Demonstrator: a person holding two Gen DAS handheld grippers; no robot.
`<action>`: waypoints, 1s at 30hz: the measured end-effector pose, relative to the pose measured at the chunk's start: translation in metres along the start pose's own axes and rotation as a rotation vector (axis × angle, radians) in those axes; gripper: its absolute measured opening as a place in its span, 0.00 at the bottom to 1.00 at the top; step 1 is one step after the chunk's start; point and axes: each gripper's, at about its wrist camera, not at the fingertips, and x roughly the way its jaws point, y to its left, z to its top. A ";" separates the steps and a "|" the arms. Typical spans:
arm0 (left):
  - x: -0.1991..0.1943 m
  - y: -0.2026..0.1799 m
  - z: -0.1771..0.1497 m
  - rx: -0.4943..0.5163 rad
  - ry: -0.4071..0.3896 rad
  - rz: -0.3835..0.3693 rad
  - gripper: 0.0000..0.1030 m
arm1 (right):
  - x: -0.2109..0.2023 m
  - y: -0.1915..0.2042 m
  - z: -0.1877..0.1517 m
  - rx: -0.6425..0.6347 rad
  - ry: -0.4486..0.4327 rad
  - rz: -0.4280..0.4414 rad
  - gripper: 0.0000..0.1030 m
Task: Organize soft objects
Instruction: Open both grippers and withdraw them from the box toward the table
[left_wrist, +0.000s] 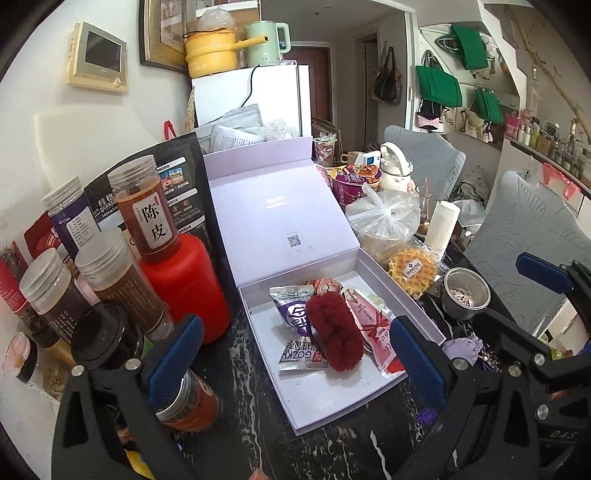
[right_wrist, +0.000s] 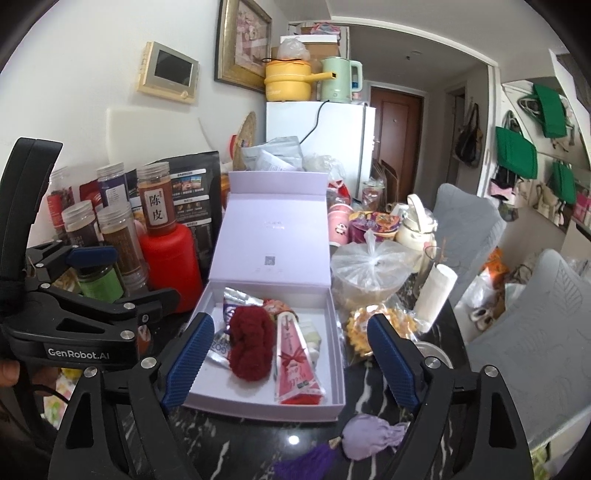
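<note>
Right wrist view: both tongs, left (left_wrist: 295, 362) and right (right_wrist: 291, 354), gape wide and empty over the lilac box (right_wrist: 334, 369), where the red scrunchie (right_wrist: 251, 343) lies. The purple pouch (right_wrist: 369, 435) waits on the bench (right_wrist: 258, 450); approach low, pinch its bunched neck gently.

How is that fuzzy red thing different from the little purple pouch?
The fuzzy red scrunchie is dark red and shaggy; the purple pouch is pale lilac, smooth cloth, gathered at its neck. The scrunchie lies inside the open white box, on top of snack packets; the pouch sits outside it, on the dark marble table, in front of the box. Both look soft, and neither is held.
</note>
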 end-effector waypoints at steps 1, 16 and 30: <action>-0.003 0.000 -0.002 -0.001 -0.003 -0.001 1.00 | -0.002 0.000 -0.001 0.002 0.002 -0.002 0.83; -0.040 -0.026 -0.040 0.113 -0.049 -0.046 0.99 | -0.043 0.012 -0.037 0.020 0.000 -0.044 0.84; -0.043 -0.037 -0.072 0.109 -0.044 -0.132 0.99 | -0.075 0.010 -0.076 0.106 0.030 -0.121 0.84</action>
